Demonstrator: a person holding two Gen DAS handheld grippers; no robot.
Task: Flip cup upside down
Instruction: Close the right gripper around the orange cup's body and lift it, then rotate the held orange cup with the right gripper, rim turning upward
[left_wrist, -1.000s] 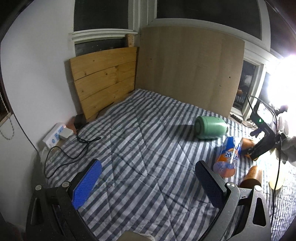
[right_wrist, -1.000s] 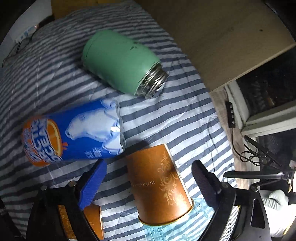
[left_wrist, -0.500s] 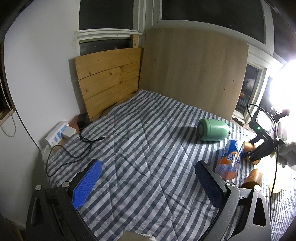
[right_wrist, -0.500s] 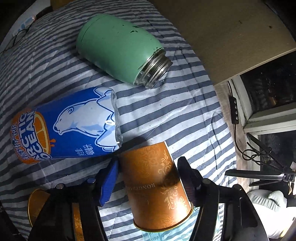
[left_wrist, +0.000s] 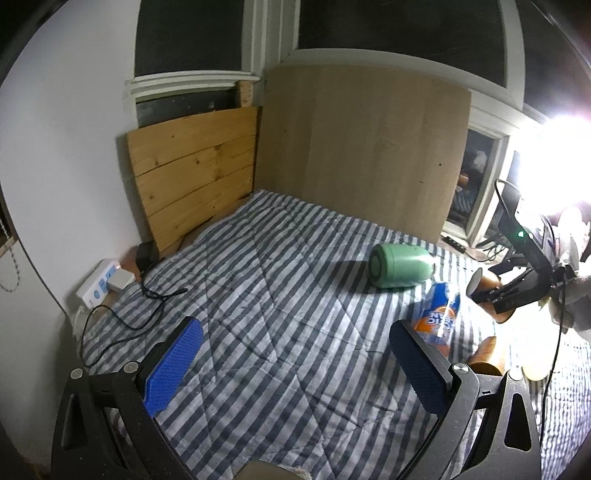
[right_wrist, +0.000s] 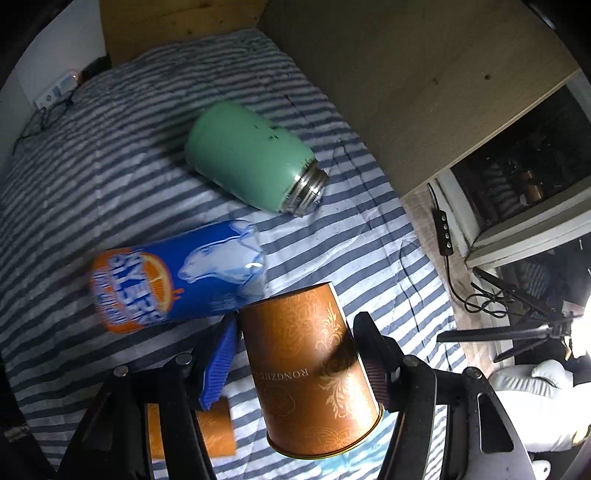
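— What does the left wrist view show?
— The left gripper (left_wrist: 295, 354) hangs over the striped bed (left_wrist: 258, 295), its jaws spread wide on nothing. Near the bed's right edge lie a green flask (left_wrist: 400, 265) and a blue can (left_wrist: 439, 317).

— And the right wrist view?
— The right gripper (right_wrist: 295, 354) has its jaws pinching the orange cup (right_wrist: 314, 373) by its sides, raised off the bed, rim toward the camera. The can (right_wrist: 173, 280) lies just beside it, the flask (right_wrist: 251, 170) farther back.

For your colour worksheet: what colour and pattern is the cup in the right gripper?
Orange cup with gold floral scrollwork, clearest in the right wrist view.
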